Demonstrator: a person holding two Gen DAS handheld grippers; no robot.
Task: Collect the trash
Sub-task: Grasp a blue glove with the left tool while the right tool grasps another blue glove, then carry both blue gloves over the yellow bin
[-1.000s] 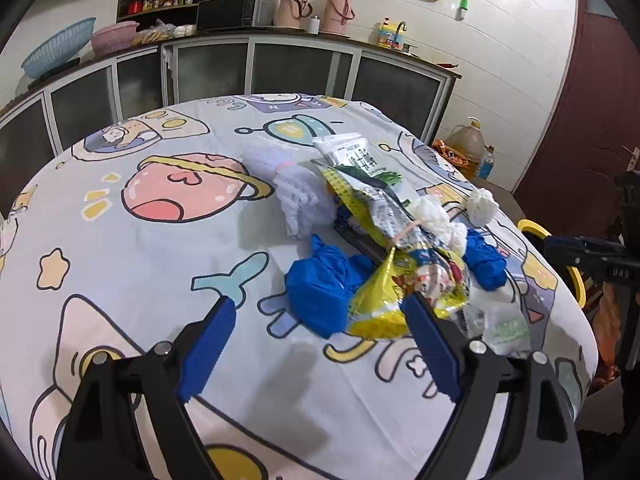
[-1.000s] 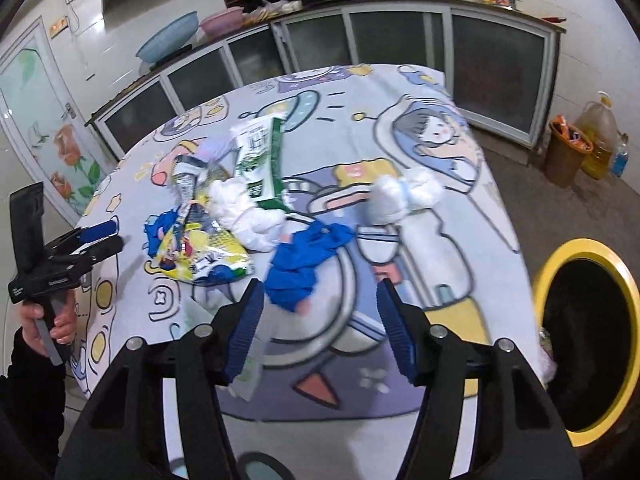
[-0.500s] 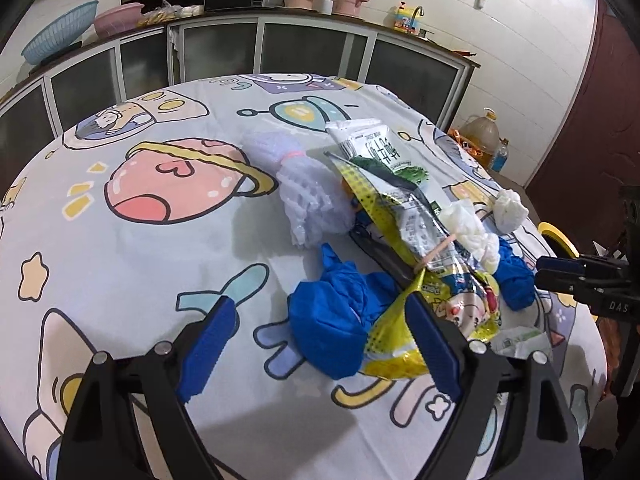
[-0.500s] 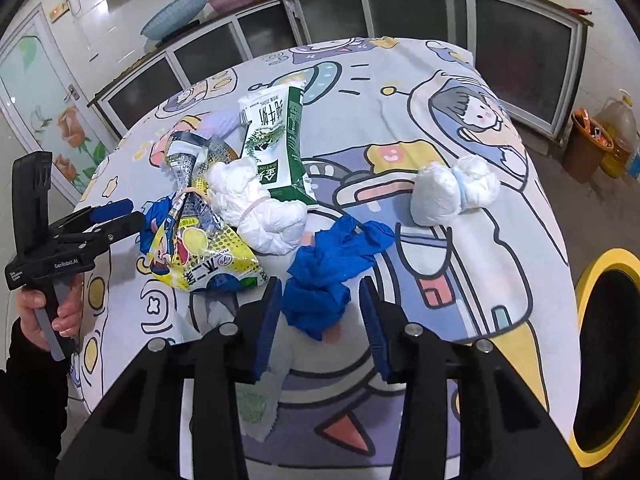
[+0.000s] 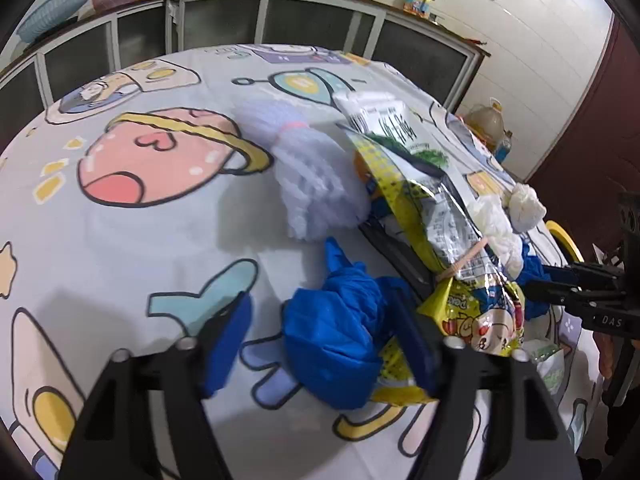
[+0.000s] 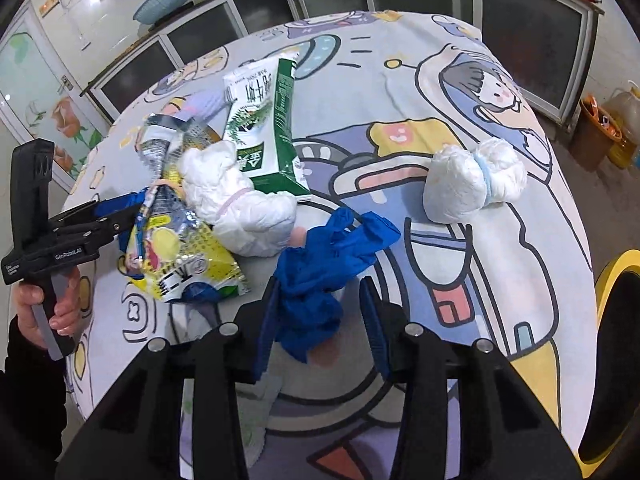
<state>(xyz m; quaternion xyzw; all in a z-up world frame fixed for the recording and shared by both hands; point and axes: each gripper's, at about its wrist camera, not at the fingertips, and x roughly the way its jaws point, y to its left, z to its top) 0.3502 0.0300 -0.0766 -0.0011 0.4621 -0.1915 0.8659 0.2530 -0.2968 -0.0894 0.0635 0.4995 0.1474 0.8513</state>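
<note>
1. Left tool (image 5: pixel 324 336): jaws are seen closing w/ a crumpled blue glove (image 5: pixel 340 340) between them; right pad is at the glove's edge, left pad is apart from it, so no grip yet.
2. That glove is bunched into a glossy wad on the tabletop (image 5: pixel 120 240), touching a yellow snack bag (image 5: pixel 472 312).
3. Right tool (image 6: pixel 318 320): a second blue glove (image 6: pixel 324 264) is framed by the half-closed jaws; left pad is touching it, a gap is seen at the right pad, so it isn't clenched.
4. Second glove is wrinkled and limp, fingers splayed toward a white wad (image 6: pixel 236 200).
5. Other trash: green-white pouch (image 6: pixel 264 128) lying flat; tied white bundle (image 6: pixel 472 180) well apart to the right.
6. Yellow-rimmed bin (image 6: pixel 616 280) is seen beyond the tabletop edge.
</note>
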